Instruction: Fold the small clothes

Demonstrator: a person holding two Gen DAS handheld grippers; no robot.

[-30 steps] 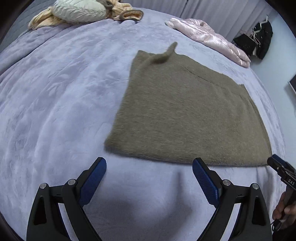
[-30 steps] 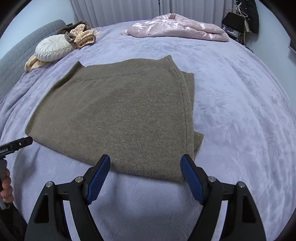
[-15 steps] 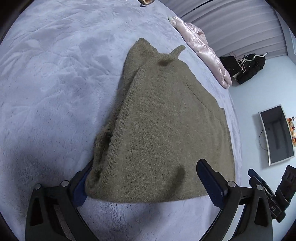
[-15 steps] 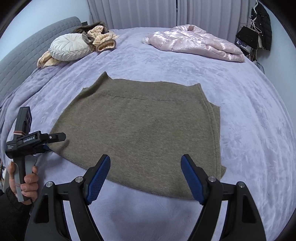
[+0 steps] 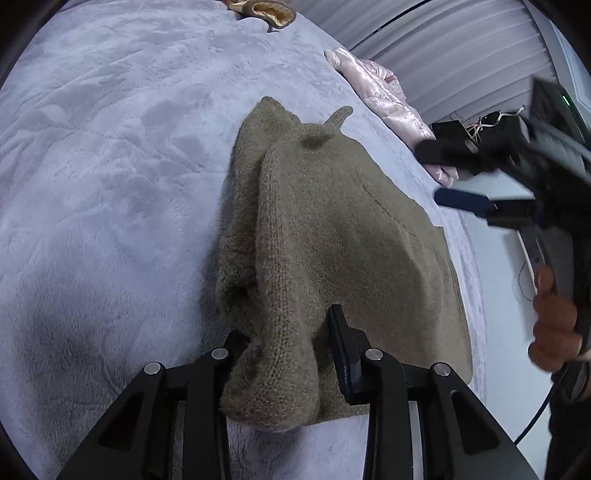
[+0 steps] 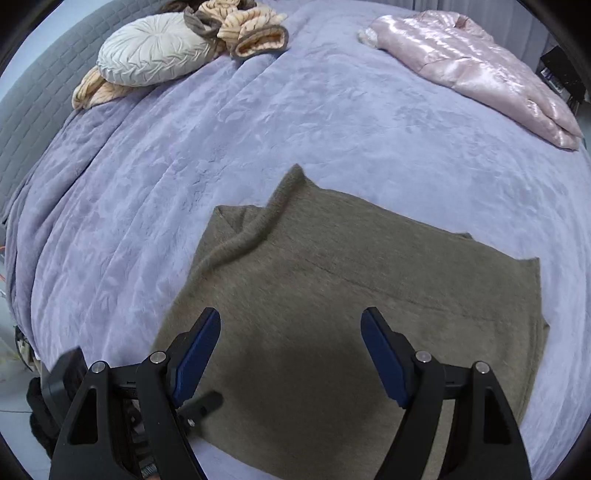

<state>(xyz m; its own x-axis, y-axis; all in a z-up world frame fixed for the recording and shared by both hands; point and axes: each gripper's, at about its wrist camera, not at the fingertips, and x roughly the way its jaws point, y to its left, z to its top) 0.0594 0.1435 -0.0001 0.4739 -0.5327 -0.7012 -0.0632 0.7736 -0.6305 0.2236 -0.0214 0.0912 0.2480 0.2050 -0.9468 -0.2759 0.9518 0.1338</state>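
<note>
An olive-brown knit garment (image 6: 369,291) lies spread on the lilac bedspread (image 6: 258,122). In the left wrist view my left gripper (image 5: 288,350) is shut on the garment's near left corner (image 5: 280,369). The knit bunches thickly between the jaws, and a raised ridge (image 5: 277,229) runs away from them along the left edge. In the right wrist view my right gripper (image 6: 291,332) hangs open just above the garment's near part, with nothing between its blue pads (image 6: 384,354). The left wrist view also shows the right gripper (image 5: 461,181), blurred, with a hand (image 5: 554,325) holding it.
A pink satin jacket (image 6: 472,62) lies at the far right of the bed. A round pale cushion (image 6: 151,55) and beige clothes (image 6: 251,29) sit at the far left by a grey headboard (image 6: 26,122). Curtains (image 5: 443,55) and dark items (image 5: 491,125) stand beyond the bed.
My left gripper has moved onto the garment's near left corner, shut on it and raised it into a ridge. My right gripper has moved forward over the garment, still open.
</note>
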